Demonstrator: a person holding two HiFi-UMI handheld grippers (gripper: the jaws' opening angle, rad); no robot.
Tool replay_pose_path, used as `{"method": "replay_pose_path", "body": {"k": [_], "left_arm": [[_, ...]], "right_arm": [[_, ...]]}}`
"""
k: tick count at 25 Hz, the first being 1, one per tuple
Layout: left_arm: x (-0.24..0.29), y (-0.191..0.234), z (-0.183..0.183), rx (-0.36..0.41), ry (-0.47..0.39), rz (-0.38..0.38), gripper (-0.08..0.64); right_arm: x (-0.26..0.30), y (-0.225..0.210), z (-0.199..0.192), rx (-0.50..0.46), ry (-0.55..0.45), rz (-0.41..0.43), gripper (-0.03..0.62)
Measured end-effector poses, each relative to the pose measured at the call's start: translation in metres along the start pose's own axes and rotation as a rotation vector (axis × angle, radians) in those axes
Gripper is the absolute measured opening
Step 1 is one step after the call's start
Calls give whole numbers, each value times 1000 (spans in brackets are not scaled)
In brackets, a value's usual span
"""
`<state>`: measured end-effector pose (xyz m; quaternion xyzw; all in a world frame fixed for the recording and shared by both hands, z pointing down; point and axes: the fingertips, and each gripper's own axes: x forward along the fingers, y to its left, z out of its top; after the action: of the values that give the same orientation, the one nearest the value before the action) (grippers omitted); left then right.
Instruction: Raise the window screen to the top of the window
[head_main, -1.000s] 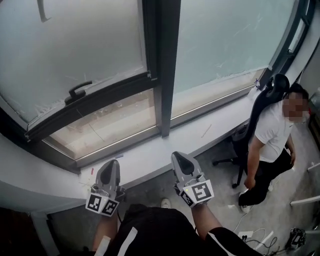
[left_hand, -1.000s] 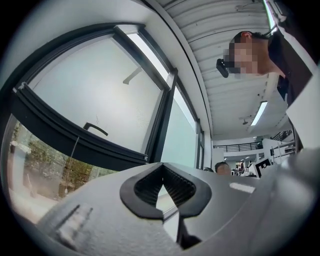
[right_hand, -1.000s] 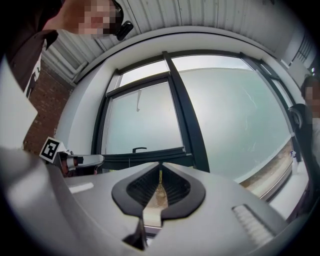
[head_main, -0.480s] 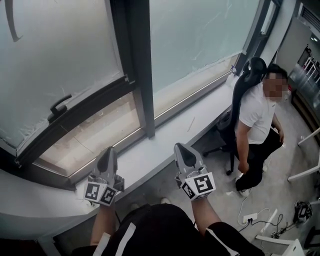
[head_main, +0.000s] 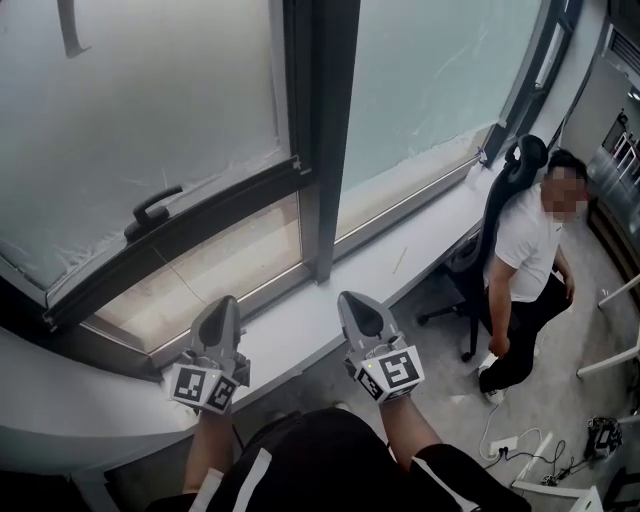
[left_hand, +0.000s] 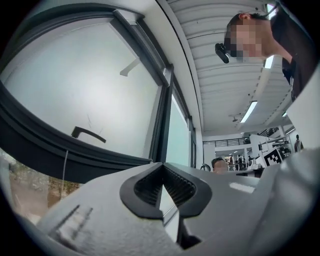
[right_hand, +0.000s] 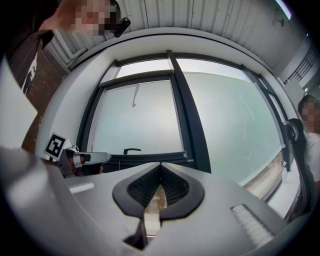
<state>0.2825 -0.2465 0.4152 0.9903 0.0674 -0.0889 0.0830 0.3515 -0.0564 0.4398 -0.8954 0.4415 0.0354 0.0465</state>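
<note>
White frosted window screen (head_main: 150, 100) hangs low over the left pane (head_main: 215, 255), its handle (head_main: 153, 211) well apart from the left gripper (head_main: 220, 302) and right gripper (head_main: 355, 300) (both empty, jaws pressed together), so I'd part one claw, clamp that handle squarely and lift straight, evenly.

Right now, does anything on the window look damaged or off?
Yes. The screen has a ragged, frayed lower edge just above the dark bar, and the right pane shows faint scratch-like marks. Nothing else stands out.
</note>
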Motion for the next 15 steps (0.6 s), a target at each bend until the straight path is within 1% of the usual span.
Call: {"method": "replay_pose_path", "body": {"k": [3,4,5,10,12,15], "left_arm": [[-10,21,-1,38,41,65,6],[-12,26,-1,58,59,77,32],[-13,30,-1,80,79,85,77],[-16,59,4,207,176,96,144],[-15,77,6,264,214,107,144],[-6,97,13,369,275,113,150]], "right_arm": [[20,21,-3,-10,15,51,6],[27,28,-5,-13,23,69,6],[34,36,-7,-13,32,88,6],[67,77,-16,-1,59,189,6],[80,93,-21,3,75,227,6],[98,113,-26,10,96,270,6]]}}
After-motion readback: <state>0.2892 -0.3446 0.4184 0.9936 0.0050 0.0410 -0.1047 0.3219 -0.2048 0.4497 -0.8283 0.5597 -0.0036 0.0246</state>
